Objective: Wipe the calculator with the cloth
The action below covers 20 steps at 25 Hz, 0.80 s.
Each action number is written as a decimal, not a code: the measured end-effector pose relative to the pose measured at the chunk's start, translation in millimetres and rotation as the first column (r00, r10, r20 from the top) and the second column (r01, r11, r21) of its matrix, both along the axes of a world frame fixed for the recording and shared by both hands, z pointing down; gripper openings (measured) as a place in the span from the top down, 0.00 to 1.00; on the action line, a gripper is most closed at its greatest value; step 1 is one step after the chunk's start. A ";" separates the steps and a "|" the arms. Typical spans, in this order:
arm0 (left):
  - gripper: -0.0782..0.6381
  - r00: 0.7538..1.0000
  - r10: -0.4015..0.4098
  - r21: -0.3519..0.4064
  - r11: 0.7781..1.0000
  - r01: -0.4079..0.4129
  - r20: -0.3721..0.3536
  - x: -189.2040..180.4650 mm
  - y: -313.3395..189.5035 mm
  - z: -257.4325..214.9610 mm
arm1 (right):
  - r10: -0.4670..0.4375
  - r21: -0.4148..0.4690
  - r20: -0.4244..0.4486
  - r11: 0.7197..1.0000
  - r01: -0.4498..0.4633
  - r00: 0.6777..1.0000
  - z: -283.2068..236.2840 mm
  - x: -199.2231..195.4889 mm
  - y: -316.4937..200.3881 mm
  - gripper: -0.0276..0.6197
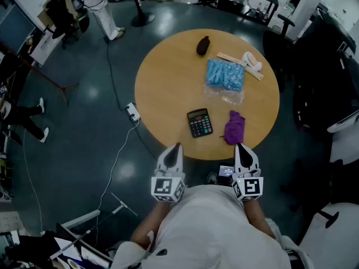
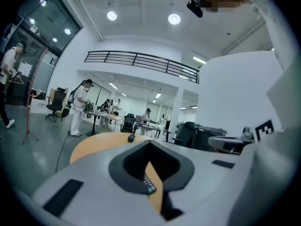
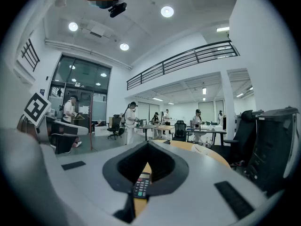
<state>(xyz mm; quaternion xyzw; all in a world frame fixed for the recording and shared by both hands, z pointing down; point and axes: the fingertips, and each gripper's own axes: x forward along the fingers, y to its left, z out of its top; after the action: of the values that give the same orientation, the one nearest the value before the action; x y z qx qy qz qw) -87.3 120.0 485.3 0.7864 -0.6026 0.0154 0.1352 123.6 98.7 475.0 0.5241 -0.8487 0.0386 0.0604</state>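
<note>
Head view: you're holding both tools just off the near edge of the round wooden surface (image 1: 162, 83), pointing them out over it, roughly level. The left tool (image 1: 177, 146) is sitting with its jaws fully together, gripping nothing. The right tool (image 1: 240, 145) is doing the same: jaws closed, nothing between them. Neither is touching the surface or anything on it.

The calculator (image 1: 199, 122) is lying flat, keys up, close to the near edge, ahead of the gap between your two tools and somewhat nearer the left one. The purple cloth (image 1: 234, 126) is lying bunched just to its right, not touching it, almost straight ahead of the right tool.

Farther back, a blue packet (image 1: 225, 75) in clear wrap is taking up the middle right. A pale wooden strip (image 1: 235, 62) is lying just behind it, and a dark pouch (image 1: 202, 45) is sitting near the far rim.

Left gripper view: the closed jaws are filling the lower frame, and a corner of the calculator's keys is showing through the notch with a strip of the surface. Right gripper view: same picture, with more of the keypad showing through the notch.

A white power strip (image 1: 133, 112) is lying on the floor (image 1: 84, 144) by the surface's left rim.
</note>
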 end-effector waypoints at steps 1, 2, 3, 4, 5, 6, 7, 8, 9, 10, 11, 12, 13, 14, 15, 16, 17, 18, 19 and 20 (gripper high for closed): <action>0.88 1.000 -0.001 0.000 1.000 0.001 -0.001 0.2 -0.5 0.2 | -0.001 0.001 0.001 1.000 0.001 1.000 -0.1 0.2 -0.9 0.93; 0.88 1.000 -0.002 0.001 1.000 0.002 -0.002 0.5 -1.0 0.5 | -0.002 0.002 0.001 1.000 0.002 1.000 -0.2 0.5 -1.7 0.93; 0.88 1.000 -0.003 0.000 1.000 0.003 -0.003 0.8 -1.4 1.0 | -0.003 0.002 0.002 1.000 0.003 1.000 -0.1 0.8 -2.3 0.93; 0.88 1.000 -0.003 0.000 1.000 0.003 -0.003 1.3 -1.5 1.5 | -0.004 0.003 0.002 1.000 0.004 1.000 0.1 1.2 -2.6 0.93; 0.88 1.000 -0.002 -0.001 1.000 0.002 -0.002 2.0 -1.4 2.0 | -0.005 0.003 0.002 1.000 0.005 1.000 0.4 1.7 -2.5 0.93; 0.88 1.000 -0.001 -0.001 1.000 0.001 -0.001 2.8 -1.5 2.2 | -0.006 0.004 0.002 1.000 0.006 1.000 0.7 2.2 -2.5 0.93; 0.88 1.000 0.001 -0.001 1.000 -0.001 0.000 3.5 -1.6 2.1 | -0.007 0.003 0.002 1.000 0.007 1.000 1.1 2.6 -2.7 0.93; 0.88 1.000 0.002 -0.001 1.000 -0.002 0.002 4.1 -1.8 2.0 | -0.007 0.002 0.002 1.000 0.007 1.000 1.7 3.0 -3.0 0.93; 0.88 1.000 0.003 -0.002 1.000 -0.003 0.003 4.7 -1.8 2.0 | -0.007 0.000 0.002 1.000 0.007 1.000 2.1 3.5 -3.3 0.93; 0.88 1.000 0.004 -0.003 1.000 -0.004 0.004 5.6 -1.8 2.3 | -0.006 -0.002 0.005 1.000 0.006 1.000 2.3 4.3 -3.7 0.93; 0.88 1.000 0.005 -0.005 1.000 -0.005 0.004 6.7 -1.9 3.0 | -0.004 -0.004 0.012 1.000 0.004 1.000 2.1 5.4 -4.2 0.93; 0.88 1.000 0.007 -0.008 1.000 -0.007 0.005 7.8 -2.2 3.8 | 0.000 -0.004 0.026 1.000 0.001 1.000 1.4 6.7 -4.8 0.93; 0.88 1.000 0.008 -0.012 1.000 -0.008 0.007 8.6 -2.5 4.7 | 0.003 -0.004 0.043 1.000 -0.003 0.999 0.1 8.1 -5.3 0.93; 0.88 1.000 0.007 -0.017 1.000 -0.007 0.010 8.8 -3.0 5.8 | 0.006 -0.003 0.058 1.000 -0.006 0.998 -1.6 9.4 -5.8 0.93; 0.88 1.000 0.004 -0.023 1.000 -0.004 0.013 8.2 -3.8 6.9 | 0.007 -0.002 0.068 1.000 -0.007 0.998 -3.3 10.7 -6.4 0.93; 0.88 1.000 -0.003 -0.029 1.000 0.004 0.016 7.0 -4.8 8.4 | 0.006 -0.001 0.075 1.000 -0.006 0.997 -4.7 11.8 -7.4 0.93; 0.88 1.000 -0.014 -0.037 0.999 0.014 0.019 5.2 -5.8 10.4 | 0.005 -0.001 0.079 1.000 -0.005 0.997 -5.6 12.9 -8.6 0.93; 0.88 0.999 -0.026 -0.045 0.999 0.027 0.021 3.5 -6.8 12.7 | 0.003 -0.003 0.079 1.000 -0.002 0.997 -5.8 14.4 -10.1 0.93; 0.88 0.999 -0.038 -0.054 0.998 0.039 0.023 2.3 -7.7 15.5 | 0.000 -0.007 0.078 1.000 0.001 0.997 -5.2 16.3 -11.8 0.93; 0.88 0.999 -0.049 -0.062 0.997 0.050 0.024 1.9 -8.5 18.4 | -0.004 -0.012 0.078 1.000 0.005 0.997 -4.0 18.5 -13.5 0.93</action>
<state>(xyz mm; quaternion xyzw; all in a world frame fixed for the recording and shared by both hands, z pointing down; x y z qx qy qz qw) -85.3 111.4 503.7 0.7665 -0.6225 0.0398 0.1531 142.2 85.2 471.0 0.5200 -0.8512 0.0641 0.0306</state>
